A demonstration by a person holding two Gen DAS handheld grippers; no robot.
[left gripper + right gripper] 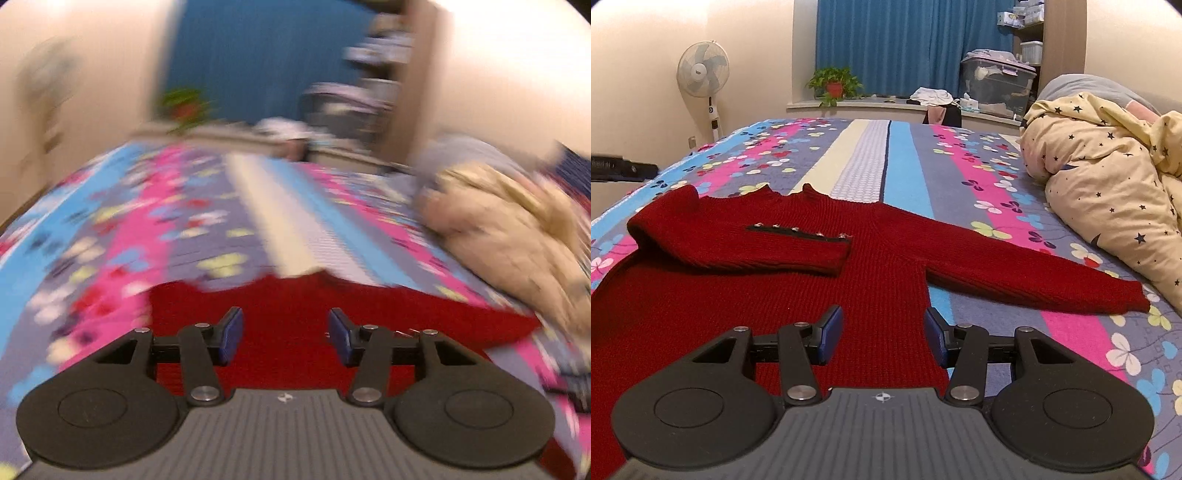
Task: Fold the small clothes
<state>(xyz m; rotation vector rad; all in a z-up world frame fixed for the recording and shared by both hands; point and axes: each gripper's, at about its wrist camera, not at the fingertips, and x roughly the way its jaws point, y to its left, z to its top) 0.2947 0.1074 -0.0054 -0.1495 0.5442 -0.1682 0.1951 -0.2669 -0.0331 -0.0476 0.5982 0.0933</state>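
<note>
Hovering: both tools apart, empty | sweater (738, 288) edge under right tool (883, 334)

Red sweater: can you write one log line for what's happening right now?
red sweater: flat on bed, one sleeve folded across chest, other out | left gripper: open, empty | right gripper: open, empty
</note>
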